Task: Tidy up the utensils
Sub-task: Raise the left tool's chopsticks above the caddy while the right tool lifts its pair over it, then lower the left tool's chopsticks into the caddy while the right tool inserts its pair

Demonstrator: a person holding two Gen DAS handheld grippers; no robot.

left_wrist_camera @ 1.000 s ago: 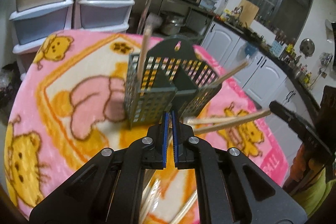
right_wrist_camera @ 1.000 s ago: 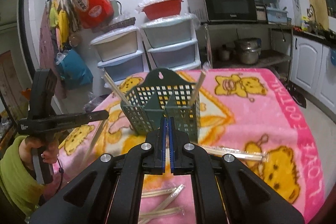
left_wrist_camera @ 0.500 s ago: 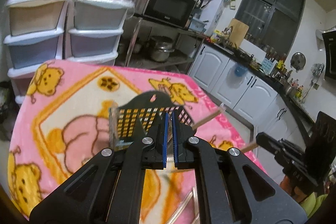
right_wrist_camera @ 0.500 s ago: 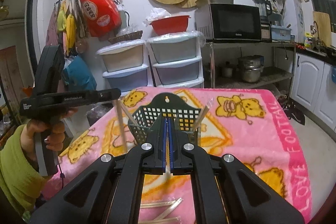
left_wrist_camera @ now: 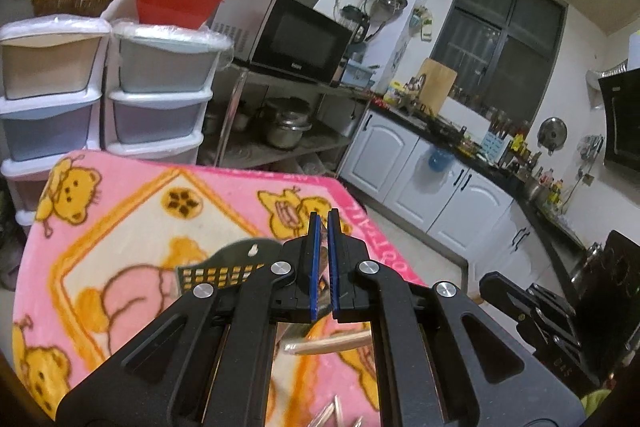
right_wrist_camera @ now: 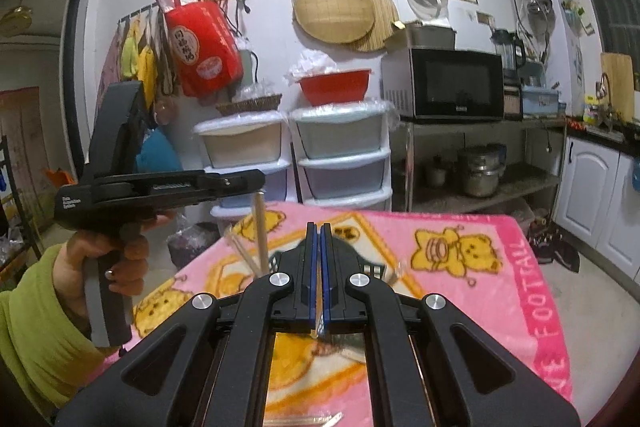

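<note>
Chopsticks in clear wrappers: the left gripper (right_wrist_camera: 256, 183) is clamped on one pair (right_wrist_camera: 261, 231), hanging over the left side of the dark utensil basket (left_wrist_camera: 224, 267). Right gripper (right_wrist_camera: 316, 227) jaws are pressed onto another wrapped pair (right_wrist_camera: 319, 315) nearer than the basket. More pairs (left_wrist_camera: 328, 343) lie on the pink blanket (right_wrist_camera: 460, 287) in front of the basket.

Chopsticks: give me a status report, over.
Left gripper shut on chopstick. Right gripper shut on second chopstick. Holder below, nothing blocking seen.
</note>
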